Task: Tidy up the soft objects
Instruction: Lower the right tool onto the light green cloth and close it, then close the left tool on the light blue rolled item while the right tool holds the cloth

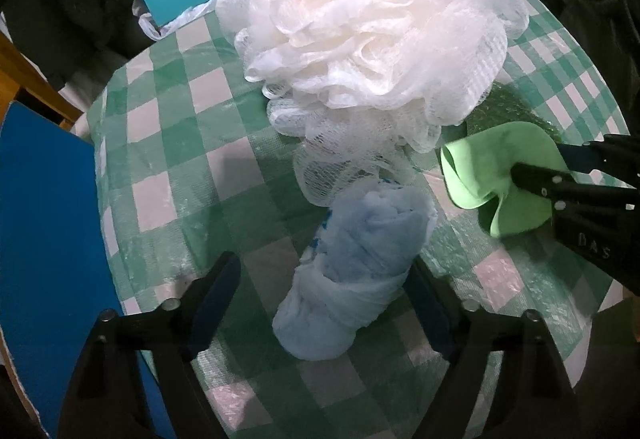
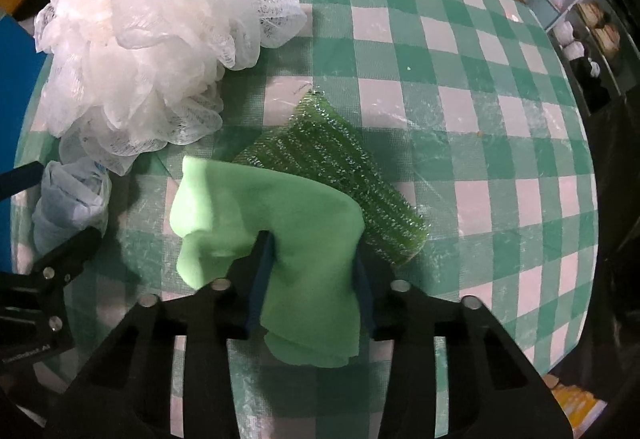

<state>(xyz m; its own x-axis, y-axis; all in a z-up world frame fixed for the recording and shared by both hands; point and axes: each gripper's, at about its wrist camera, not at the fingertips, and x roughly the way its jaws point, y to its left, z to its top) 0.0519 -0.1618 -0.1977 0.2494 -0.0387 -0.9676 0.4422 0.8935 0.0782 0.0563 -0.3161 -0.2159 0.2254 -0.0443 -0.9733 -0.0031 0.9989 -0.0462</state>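
Cloth [image 2: 276, 223] is pinched in the right gripper [image 2: 312, 279], fingers clamped on a bunched fold so the rest droops out front and below. It hangs just above the worktop [image 2: 480, 119], with the sparkly green scrubber [image 2: 352, 175] lying right behind it and partly covered by it. The white loofah [image 1: 360, 27] sits far left of that, and the blue roll [image 1: 356, 259] lies near it, touching the loofah's loose netting.

Left gripper [image 1: 324, 279] is spread wide with the roll lying between its fingers, not squeezed yet as far as I can tell.

What I'd worry about: the cloth is only held by a small fold, so it could slip out or drag the scrubber along if it gets swept sideways. And if the left one closes on the roll and lifts, that loofah netting draped against its far end could snag and get pulled along too. The roll's wrap also looks loose, so it might unravel.
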